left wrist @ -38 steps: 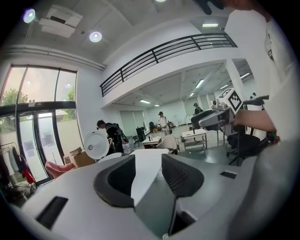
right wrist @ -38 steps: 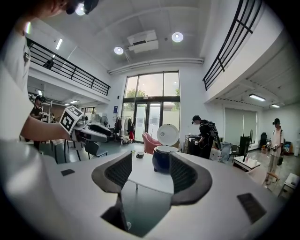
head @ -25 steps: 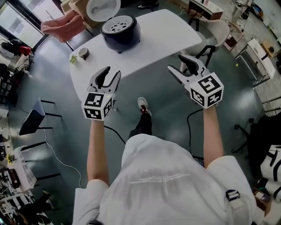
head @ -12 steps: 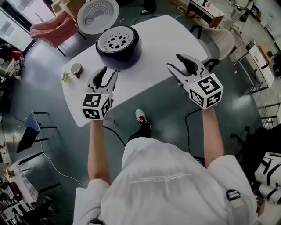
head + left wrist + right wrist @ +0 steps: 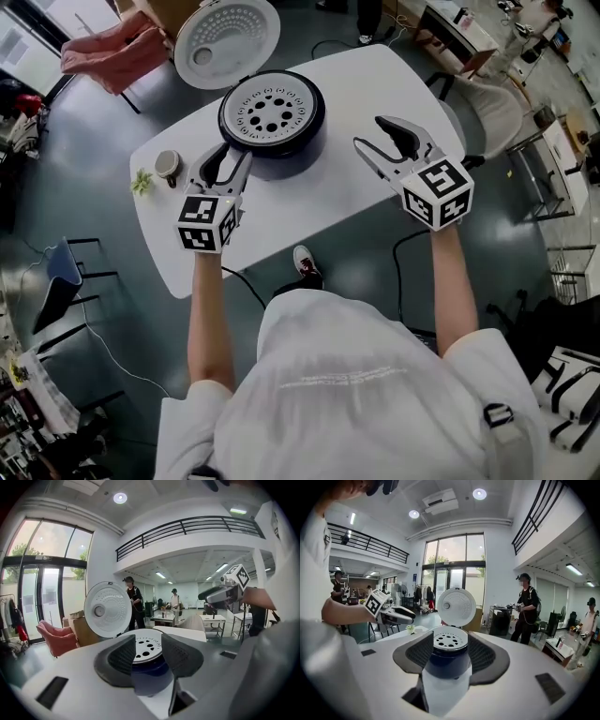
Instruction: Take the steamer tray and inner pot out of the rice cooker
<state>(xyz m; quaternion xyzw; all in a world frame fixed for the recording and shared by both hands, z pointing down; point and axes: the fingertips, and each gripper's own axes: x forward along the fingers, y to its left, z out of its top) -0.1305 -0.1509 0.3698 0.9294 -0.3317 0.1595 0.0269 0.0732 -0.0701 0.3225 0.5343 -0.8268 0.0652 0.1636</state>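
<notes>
My left tool [image 5: 230, 157] hung open and empty near the rice cooker [image 5: 298, 157] on the white worktop [image 5: 309, 202]. My right tool [image 5: 374, 133] stood wide open, its jaws just closing slightly with nothing between them. The steamer tray [image 5: 270, 111] sat in the cooker's top, with the lid [image 5: 228, 42] raised behind it.

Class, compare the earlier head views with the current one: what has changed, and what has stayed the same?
The left tongs and right tongs have moved forward, close to the rice cooker, as the person stepped up to the table. The right jaws have just been closing slightly, nothing between them. Nothing was gripped or released. Unchanged: lid up, steamer tray in the cooker, left jaws apart and empty.
</notes>
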